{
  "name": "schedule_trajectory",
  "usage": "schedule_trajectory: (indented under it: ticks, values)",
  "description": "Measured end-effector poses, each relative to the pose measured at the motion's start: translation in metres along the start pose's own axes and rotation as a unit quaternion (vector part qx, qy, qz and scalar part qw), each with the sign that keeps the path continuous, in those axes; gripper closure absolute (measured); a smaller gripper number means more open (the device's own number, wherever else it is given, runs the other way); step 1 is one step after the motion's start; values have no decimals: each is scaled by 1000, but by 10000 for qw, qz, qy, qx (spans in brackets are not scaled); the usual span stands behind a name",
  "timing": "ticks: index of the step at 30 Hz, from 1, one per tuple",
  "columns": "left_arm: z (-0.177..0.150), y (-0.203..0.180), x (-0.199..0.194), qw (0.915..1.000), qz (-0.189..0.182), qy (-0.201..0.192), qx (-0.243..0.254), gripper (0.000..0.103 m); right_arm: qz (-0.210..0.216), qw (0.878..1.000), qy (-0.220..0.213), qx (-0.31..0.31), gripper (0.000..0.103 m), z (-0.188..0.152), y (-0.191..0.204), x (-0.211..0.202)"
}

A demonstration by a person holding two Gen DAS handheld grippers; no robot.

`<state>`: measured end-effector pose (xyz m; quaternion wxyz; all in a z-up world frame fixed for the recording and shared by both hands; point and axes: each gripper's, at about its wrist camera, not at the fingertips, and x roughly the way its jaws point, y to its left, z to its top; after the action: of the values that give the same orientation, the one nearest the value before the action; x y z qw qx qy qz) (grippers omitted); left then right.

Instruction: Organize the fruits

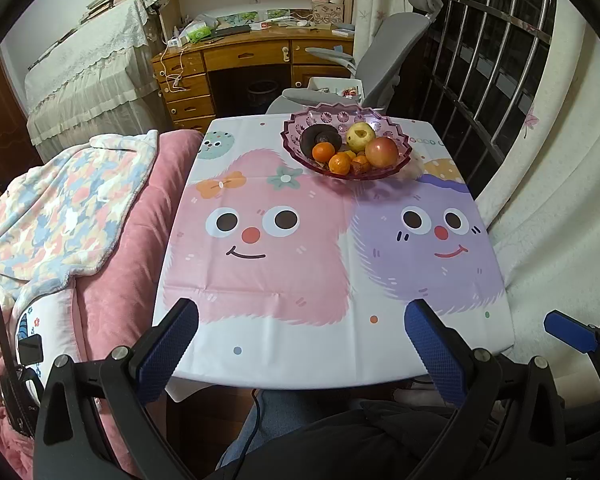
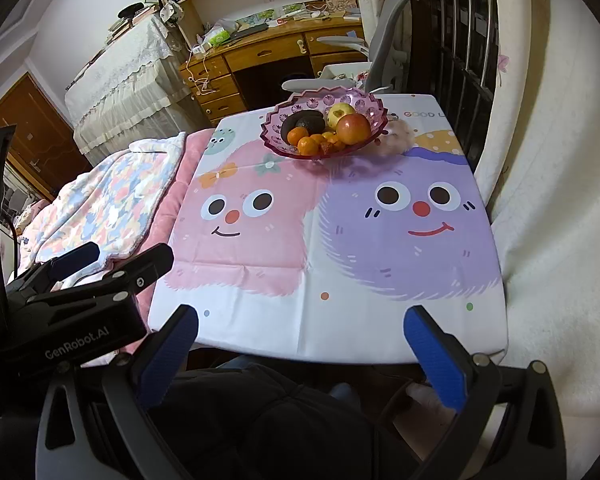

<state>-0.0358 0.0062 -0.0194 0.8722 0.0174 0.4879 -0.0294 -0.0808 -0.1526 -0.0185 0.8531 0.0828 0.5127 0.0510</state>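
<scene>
A pink scalloped glass bowl point(image 1: 300, 122) stands at the far side of the table; it also shows in the right wrist view point(image 2: 276, 114). It holds a red apple point(image 1: 381, 152), a yellow apple point(image 1: 361, 136), a dark avocado point(image 1: 320, 138) and several small oranges point(image 1: 324, 151). My left gripper point(image 1: 302, 346) is open and empty above the table's near edge, far from the bowl. My right gripper point(image 2: 300, 354) is open and empty, also at the near edge. The left gripper's body point(image 2: 80, 300) shows at the left of the right wrist view.
The table carries a cartoon cloth point(image 1: 284, 240) with a pink and a purple face. A bed with pink blankets point(image 1: 112, 216) lies to the left. A grey office chair point(image 1: 380, 64) and a wooden desk point(image 1: 240, 60) stand behind the table. A window grille point(image 1: 496, 64) and curtain are on the right.
</scene>
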Motion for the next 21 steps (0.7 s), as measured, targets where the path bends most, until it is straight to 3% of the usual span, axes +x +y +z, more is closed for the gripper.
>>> schedule_trajectory:
  ticks: [21]
  values:
    - [-1,-1,0,10000,7,-8,1,1,11,10000,-3,0,0,0,-3,1]
